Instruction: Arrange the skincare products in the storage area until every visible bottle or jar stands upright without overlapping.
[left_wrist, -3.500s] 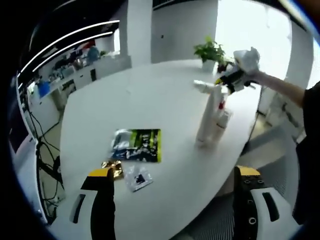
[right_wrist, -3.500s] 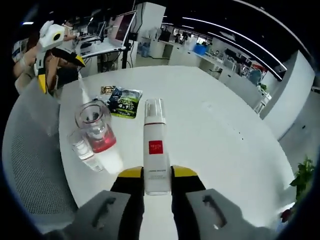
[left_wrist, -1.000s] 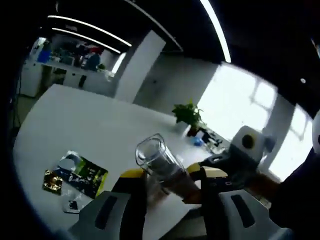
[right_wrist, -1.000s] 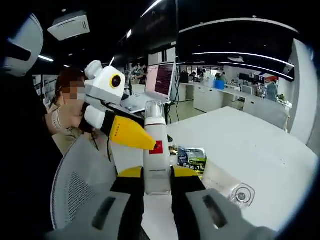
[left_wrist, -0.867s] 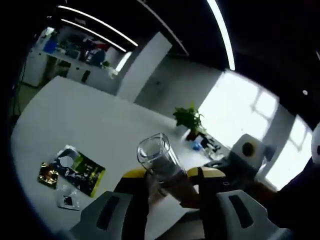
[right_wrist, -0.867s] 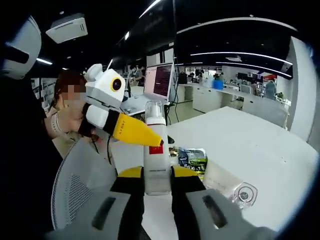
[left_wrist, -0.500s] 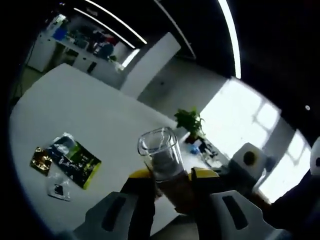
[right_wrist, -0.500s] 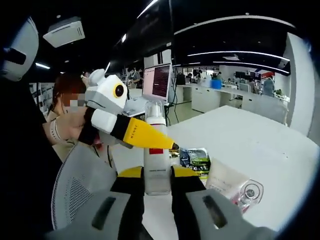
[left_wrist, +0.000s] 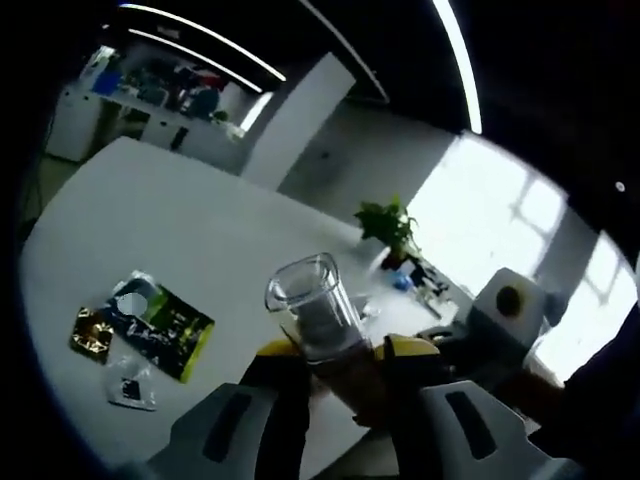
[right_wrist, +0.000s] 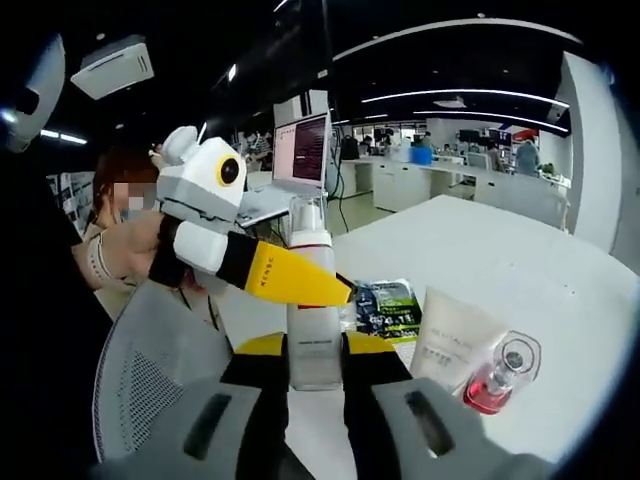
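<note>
The left gripper was clamped on the clear-capped bottle, held off the white worktop and leaning toward the view's left. Over the last half second its own view had swung a little: the green sachet and the small packets beside it sat lower and more central than before, which read as the hand turning, not the packets moving. The bottle had stayed in the same grip throughout.

The right gripper was pinched on the tall white pump bottle, upright between its jaws, as a second earlier. In the right gripper view the left gripper crossed in front of that bottle, further in than before. A white tube and a clear bottle with red liquid leaned together on the worktop, now more fully in sight.

Judged from this, both held bottles were yet to be set down standing, and the leaning pair also needed separating.
</note>
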